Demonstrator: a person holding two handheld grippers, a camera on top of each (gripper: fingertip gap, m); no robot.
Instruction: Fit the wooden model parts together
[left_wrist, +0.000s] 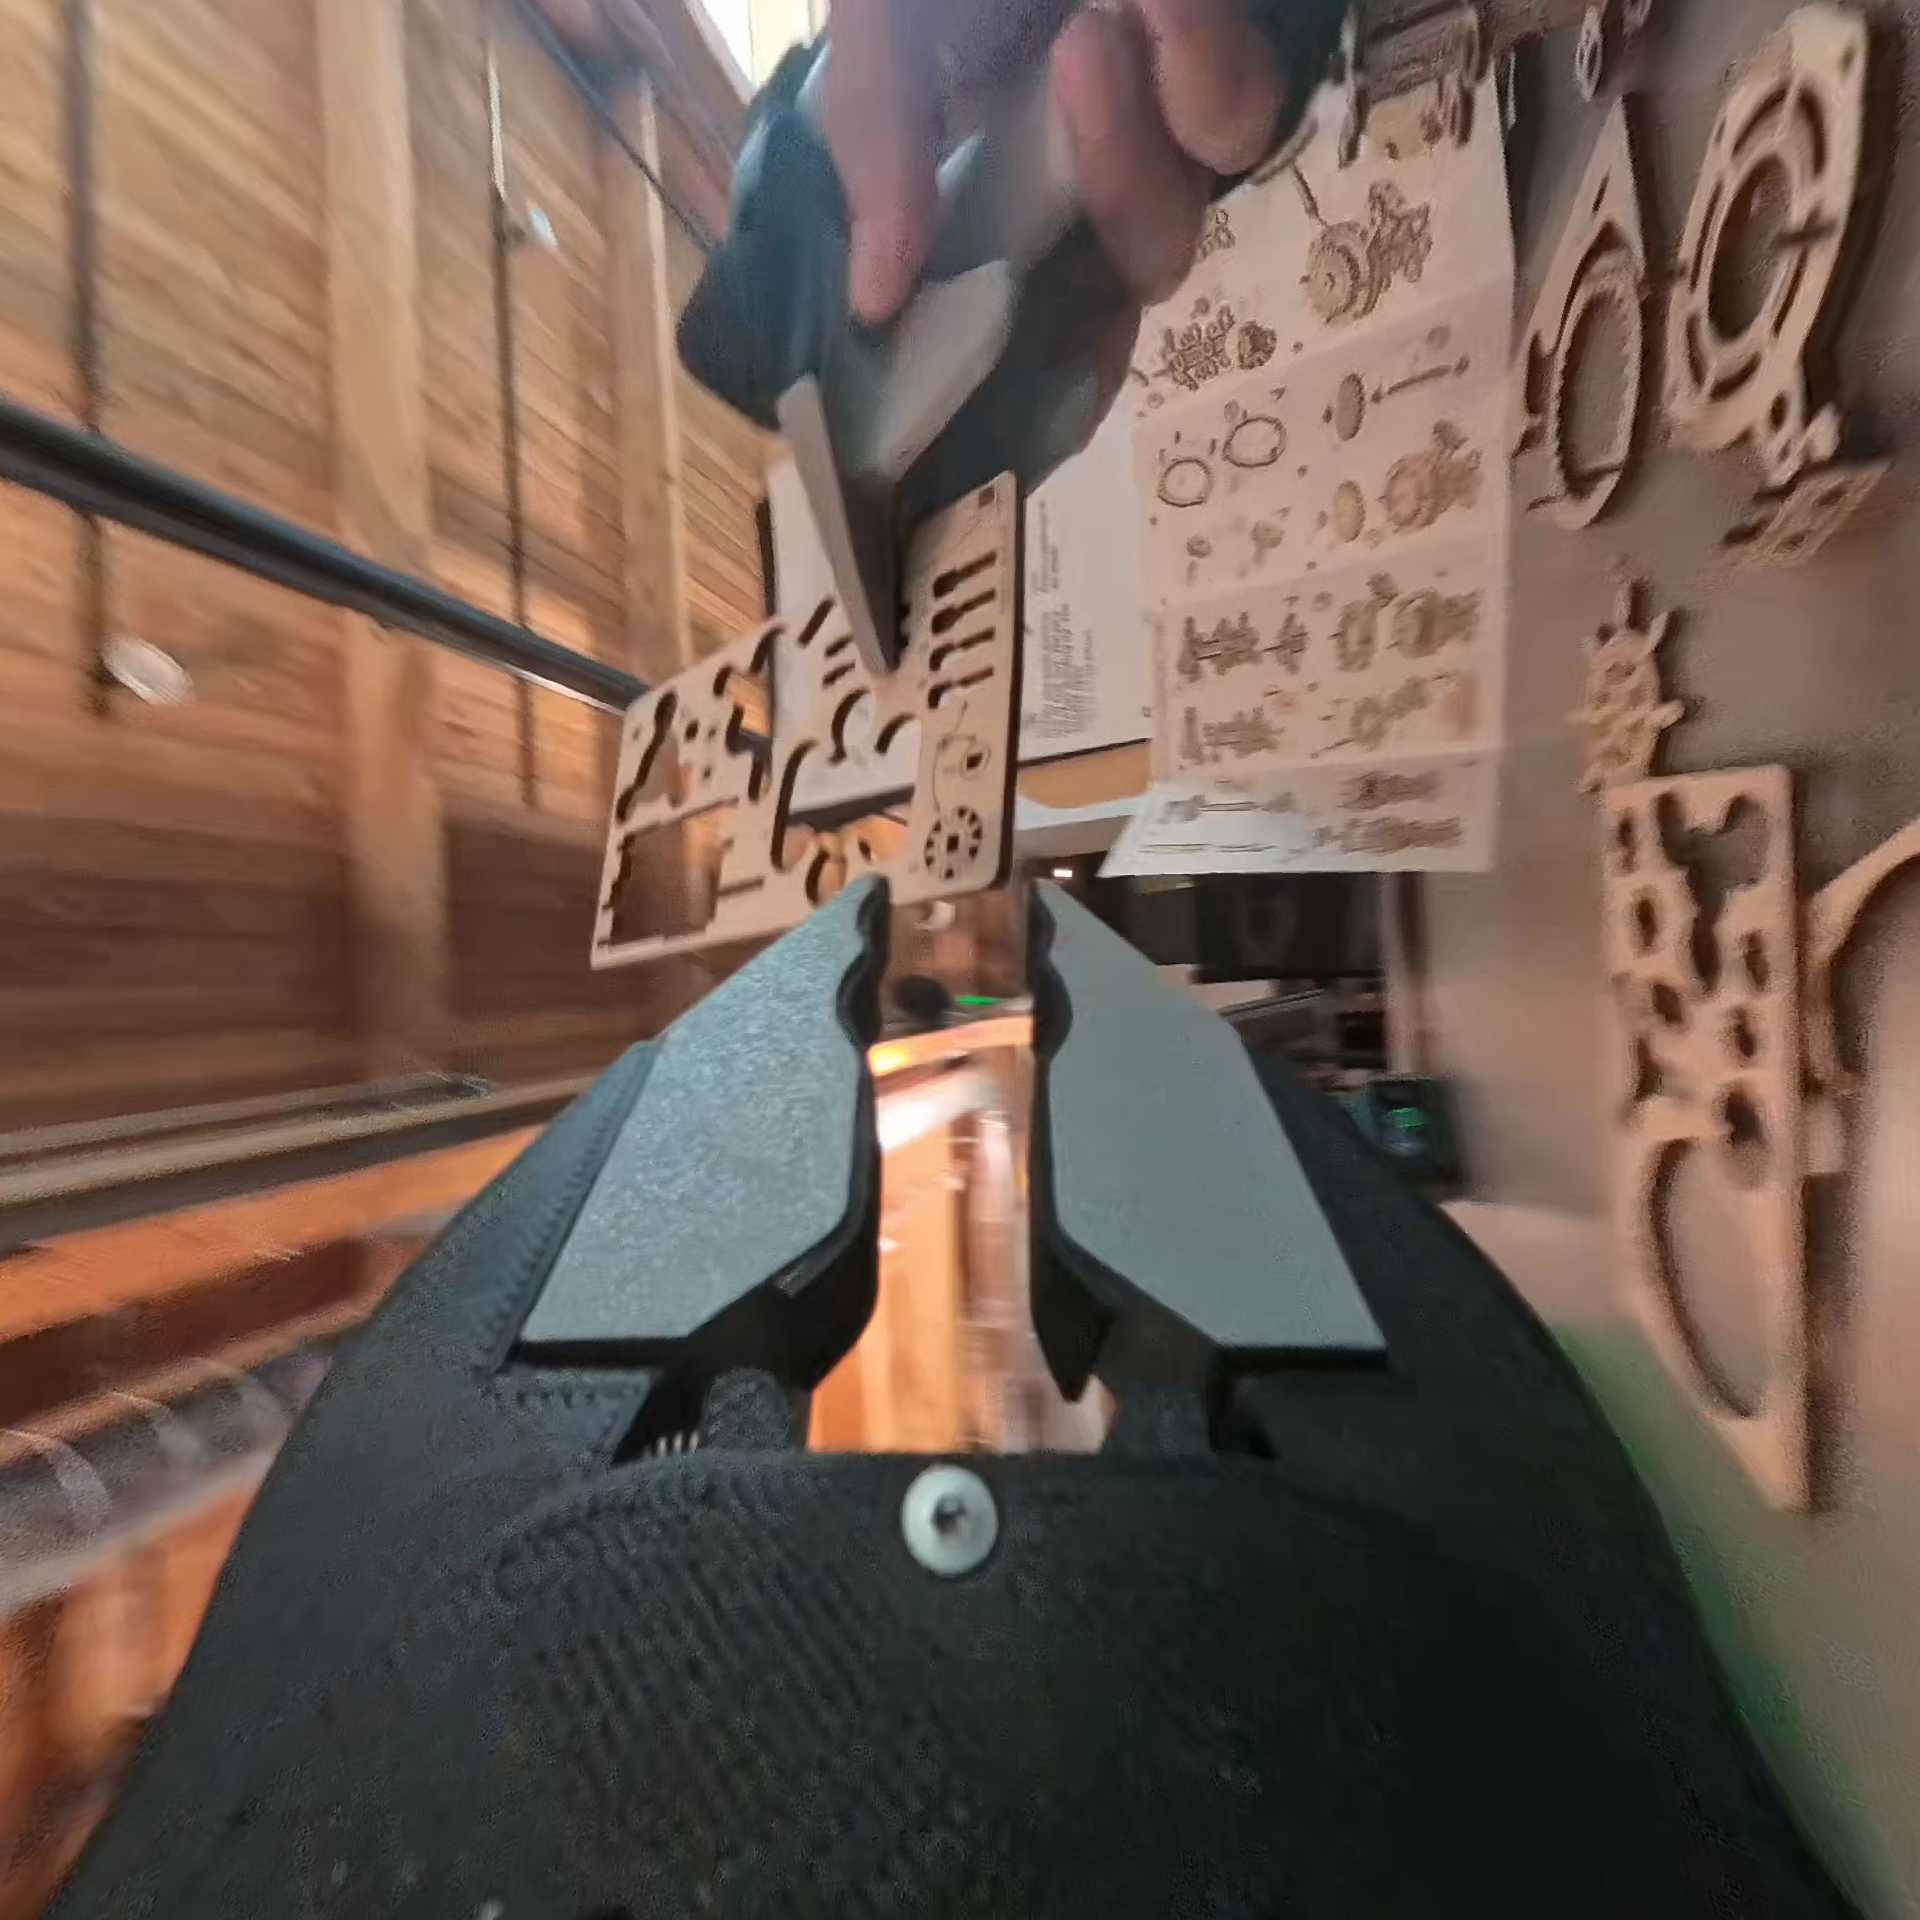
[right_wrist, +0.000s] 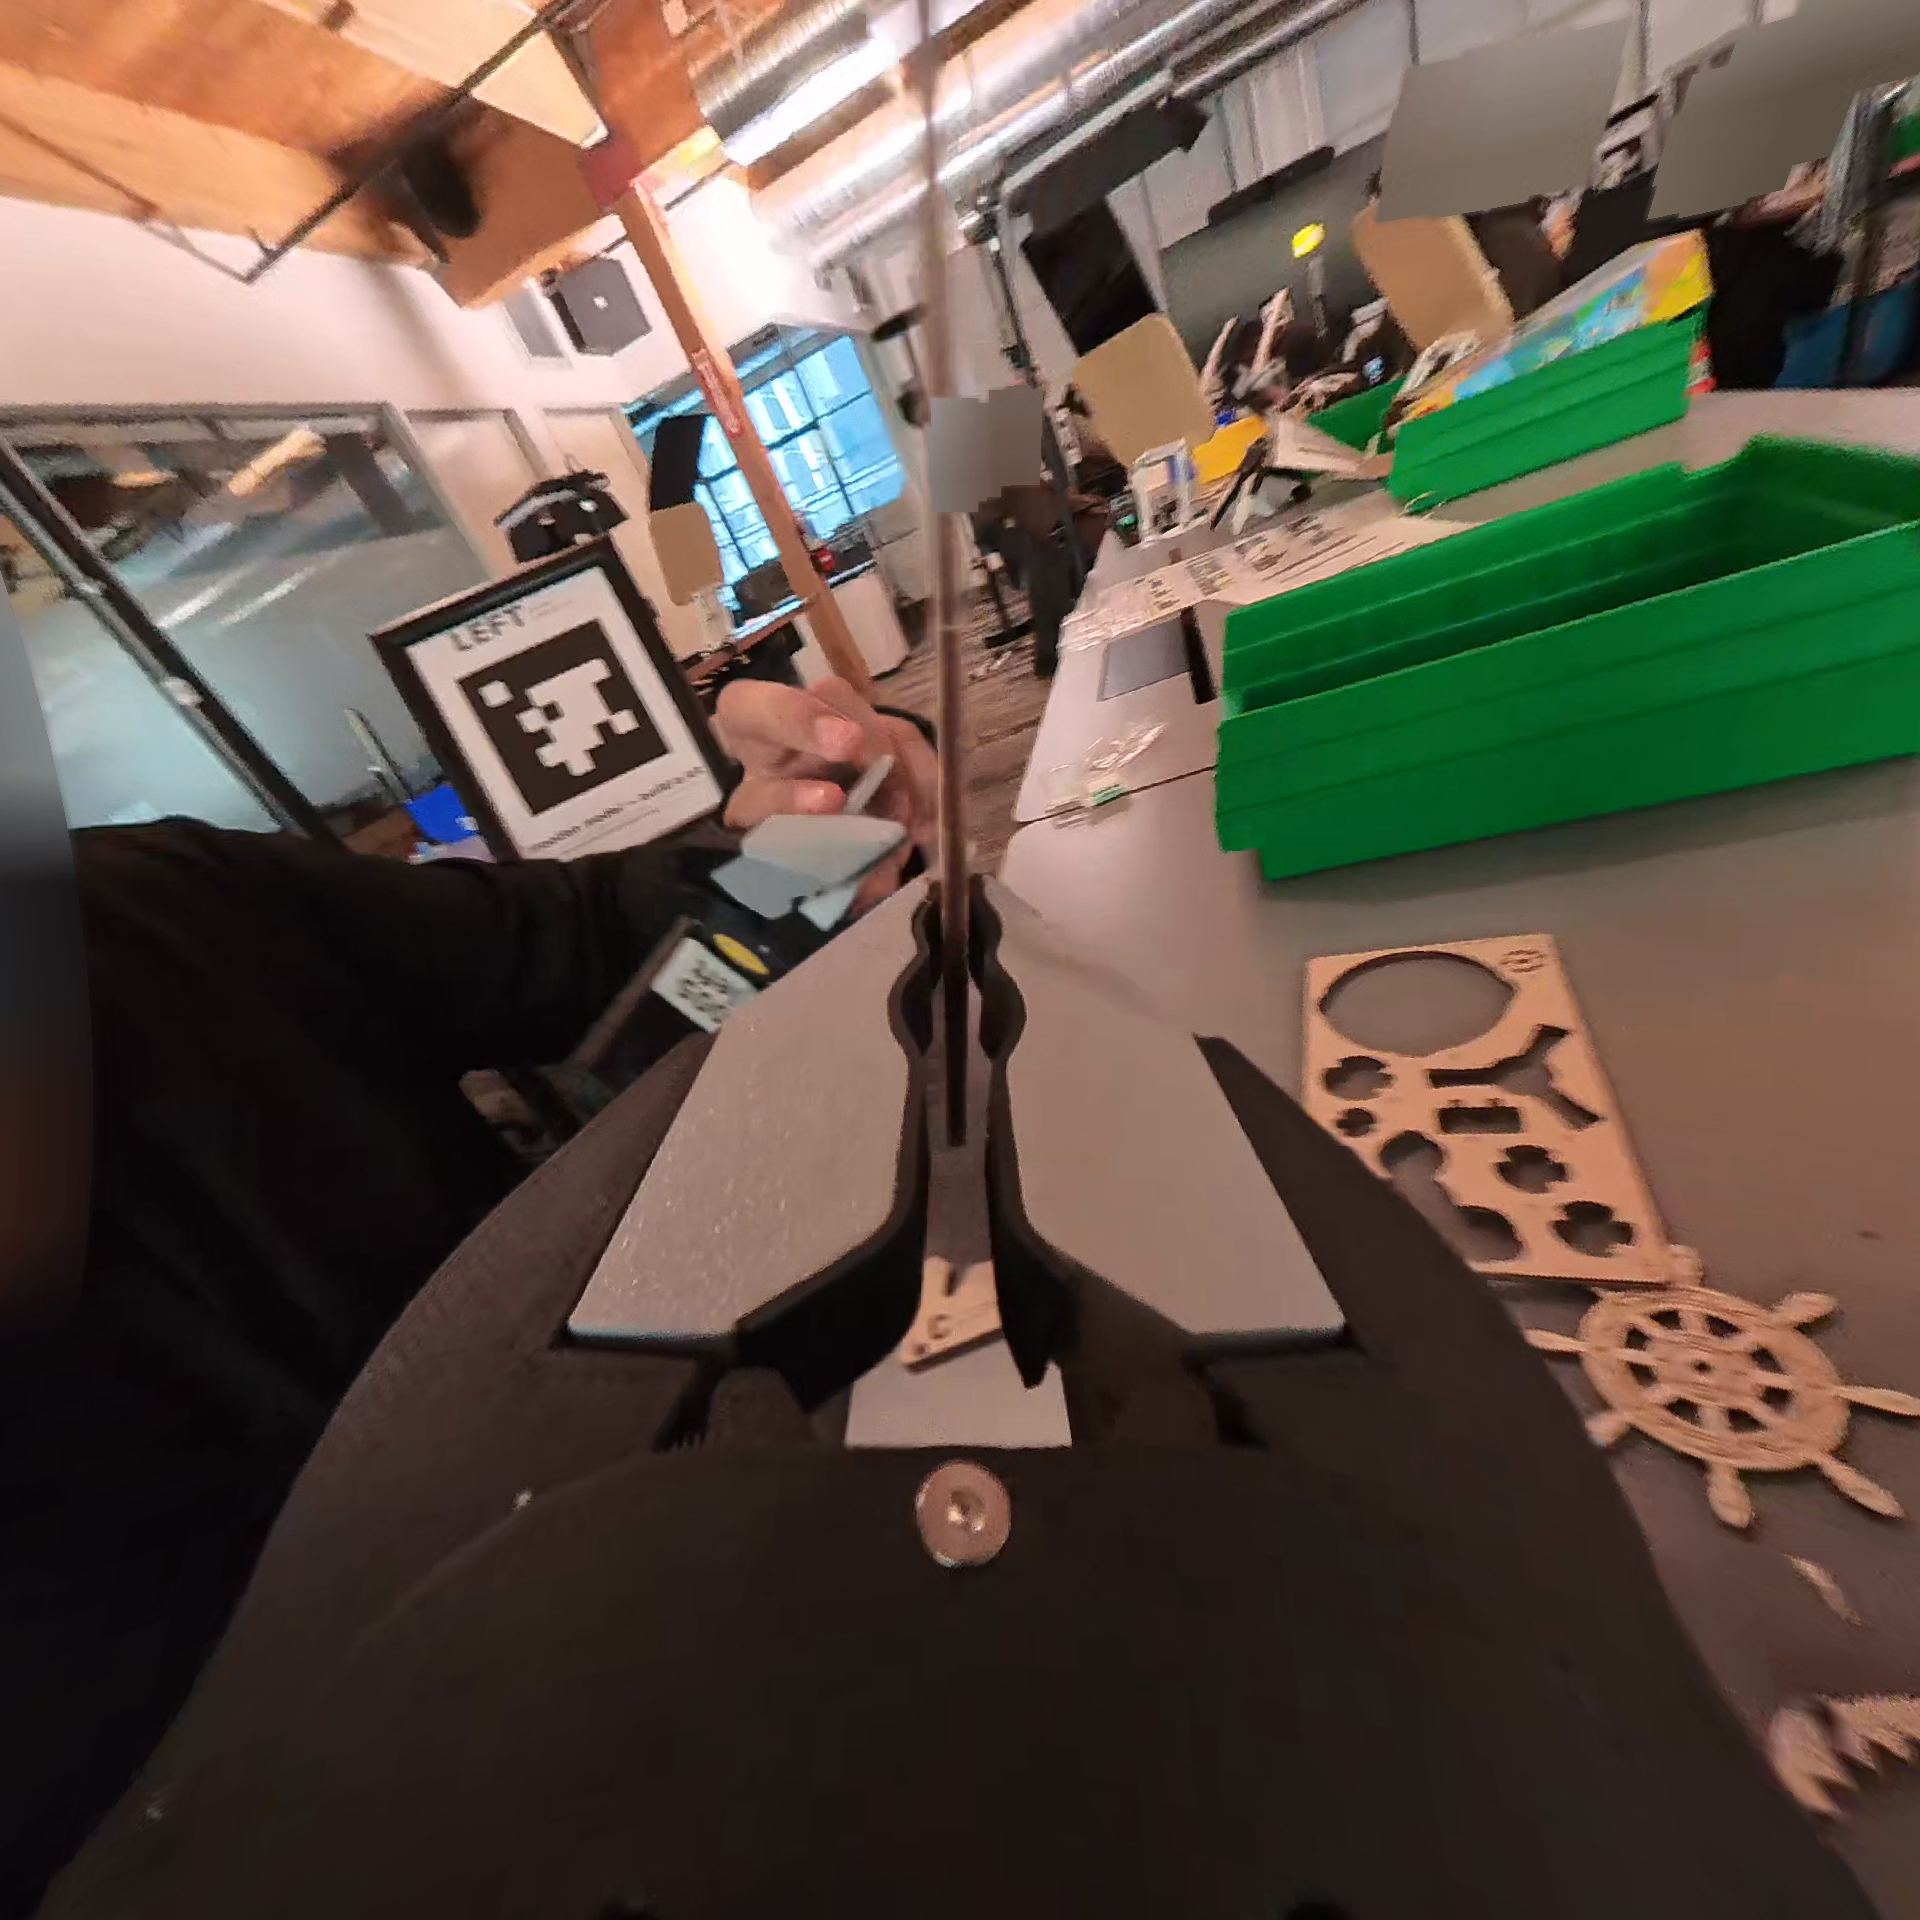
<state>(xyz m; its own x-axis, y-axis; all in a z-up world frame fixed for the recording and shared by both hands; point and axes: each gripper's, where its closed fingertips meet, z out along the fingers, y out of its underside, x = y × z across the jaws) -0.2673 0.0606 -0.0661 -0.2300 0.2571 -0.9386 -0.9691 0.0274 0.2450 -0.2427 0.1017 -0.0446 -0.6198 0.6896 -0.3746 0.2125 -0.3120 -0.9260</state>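
Observation:
My right gripper (right_wrist: 951, 894) is shut on a thin wooden parts sheet (right_wrist: 945, 623), seen edge-on and standing upright between its pads. In the left wrist view the same sheet (left_wrist: 982, 748) hangs in the air with many cut-out holes, and the right gripper (left_wrist: 883, 644) pinches it from above in a person's hand. My left gripper (left_wrist: 961, 894) is open, with nothing between its pads. Its tips are just below the sheet's lower right corner. The left gripper also shows in the right wrist view (right_wrist: 862, 821), close to the sheet's left face.
A paper instruction sheet (left_wrist: 1320, 520) and several punched wooden frames (left_wrist: 1704, 1091) lie on the grey table (right_wrist: 1247, 883). A punched sheet (right_wrist: 1475, 1101), a ship's-wheel piece (right_wrist: 1714, 1392) and a toothed piece (right_wrist: 1829, 1756) lie at right. Green bins (right_wrist: 1558, 665) stand farther back.

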